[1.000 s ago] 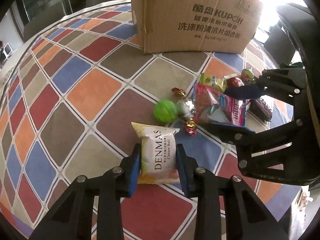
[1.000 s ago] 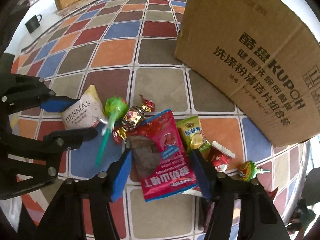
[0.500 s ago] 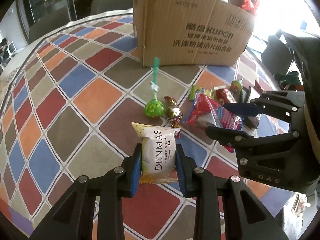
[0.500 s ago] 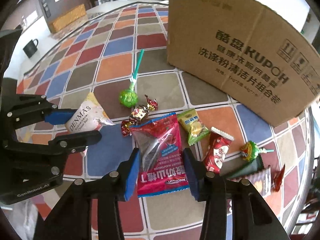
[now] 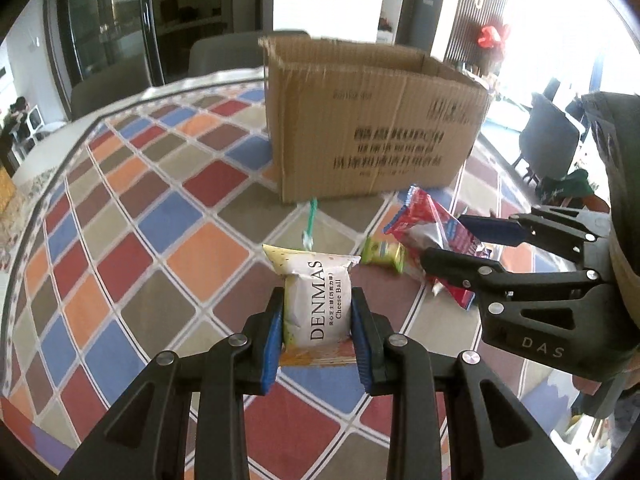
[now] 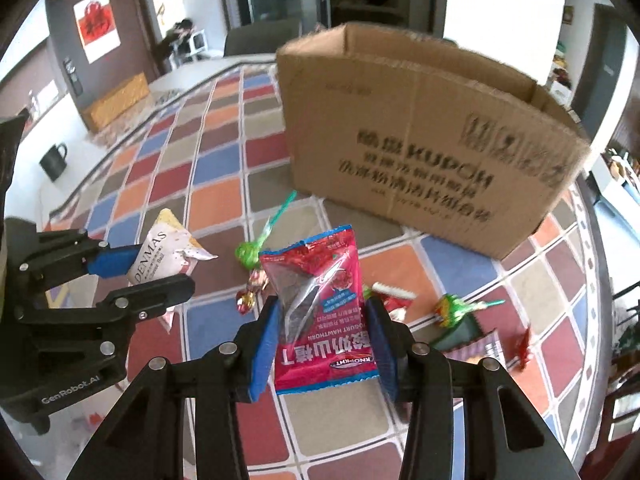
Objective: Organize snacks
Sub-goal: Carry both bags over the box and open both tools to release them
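Note:
My left gripper (image 5: 318, 330) is shut on a white DENMAS cheese ball packet (image 5: 318, 300) and holds it above the table; it also shows in the right wrist view (image 6: 158, 258). My right gripper (image 6: 322, 340) is shut on a red hawthorn snack bag (image 6: 320, 308), lifted off the table; the bag also shows in the left wrist view (image 5: 430, 226). An open cardboard box (image 6: 420, 148) stands ahead of both grippers (image 5: 372, 136).
On the checkered tablecloth (image 6: 224, 204) lie a green lollipop (image 6: 250, 250), small wrapped candies (image 6: 248, 298), a yellow-green packet (image 5: 382, 254), a second lollipop (image 6: 454, 308) and dark packets (image 6: 468, 340). A black mug (image 6: 54, 160) stands far left. Chairs surround the table.
Both grippers have risen and tilted up, lifting the DENMAS packet and the red bag off the table. The box's open top has come into view.

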